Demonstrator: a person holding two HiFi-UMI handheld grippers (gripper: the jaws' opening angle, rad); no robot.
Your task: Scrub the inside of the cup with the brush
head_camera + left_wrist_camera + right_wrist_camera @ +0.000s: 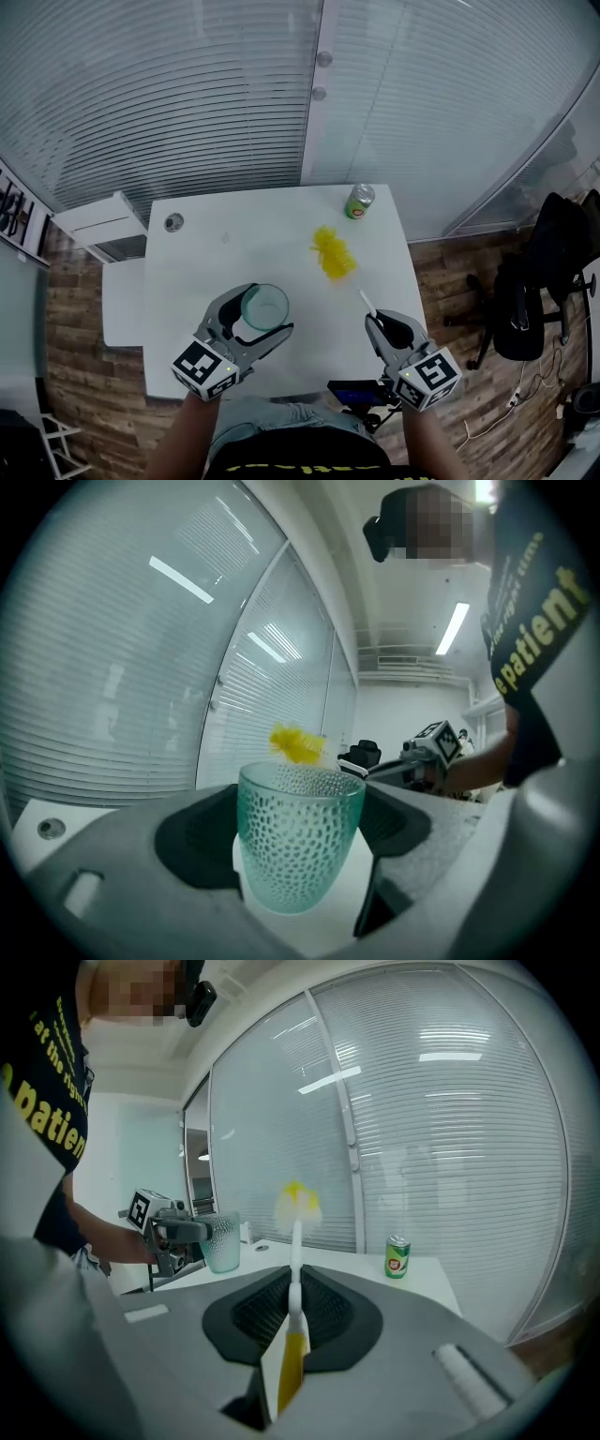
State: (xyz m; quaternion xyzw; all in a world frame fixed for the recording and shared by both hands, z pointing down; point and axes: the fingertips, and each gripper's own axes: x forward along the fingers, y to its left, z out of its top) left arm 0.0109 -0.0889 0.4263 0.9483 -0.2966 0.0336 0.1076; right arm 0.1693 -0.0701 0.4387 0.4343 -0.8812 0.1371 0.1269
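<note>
Fig.: pre-scrub | left gripper (266, 311) is gripping cup (300, 841) (jaws wide) | right gripper (294, 1283) is pinching brush (296, 1232), bristles apart from cup | next: probably tipping bristles into cup

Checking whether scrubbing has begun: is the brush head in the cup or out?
Out: the brush head is well apart from the cup, whose mouth shows empty.

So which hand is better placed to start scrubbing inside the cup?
The right hand-held gripper: it's shut on the brush, bristles free ahead. The left hand-held gripper is busy holding the cup, mouth up.
</note>
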